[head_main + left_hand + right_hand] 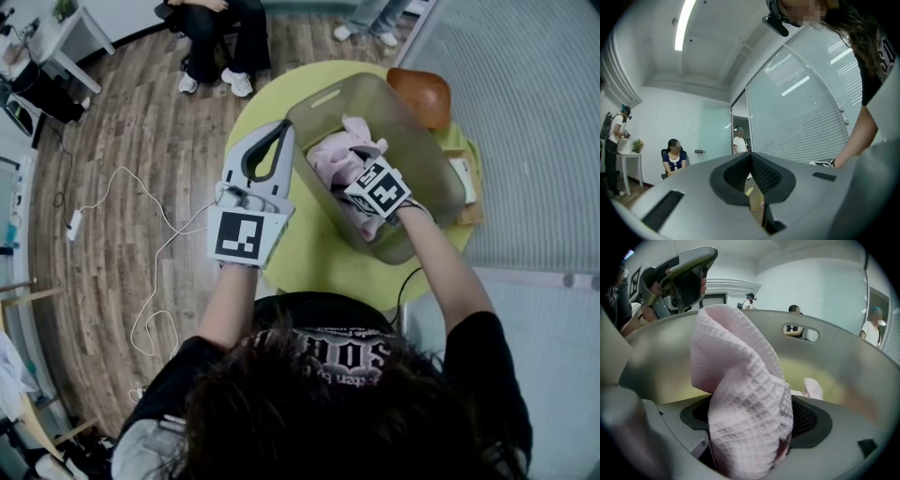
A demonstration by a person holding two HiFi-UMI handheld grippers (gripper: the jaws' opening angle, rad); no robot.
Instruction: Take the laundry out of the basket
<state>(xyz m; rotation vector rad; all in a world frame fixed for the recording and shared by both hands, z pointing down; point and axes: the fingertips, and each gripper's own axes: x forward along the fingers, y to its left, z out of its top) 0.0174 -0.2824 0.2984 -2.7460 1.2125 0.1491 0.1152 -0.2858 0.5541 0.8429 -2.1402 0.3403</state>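
While right tool [751,439] pinches pink cloth [736,362] in basket [843,362], left tool [751,158] closed, empty

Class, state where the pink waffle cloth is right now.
In the right gripper view, the pink cloth is clamped in the right gripper, inside the basket.

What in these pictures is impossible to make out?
1. Any laundry underneath: in the head view, the right gripper and pink cloth cover it; in the right gripper view, the cloth blocks it.
2. Orange thing: in the head view, the wall of the basket hides its near side.
3. Whether the left gripper, jaws together, pinches the basket's rim: its own view shows only a sliver between them.
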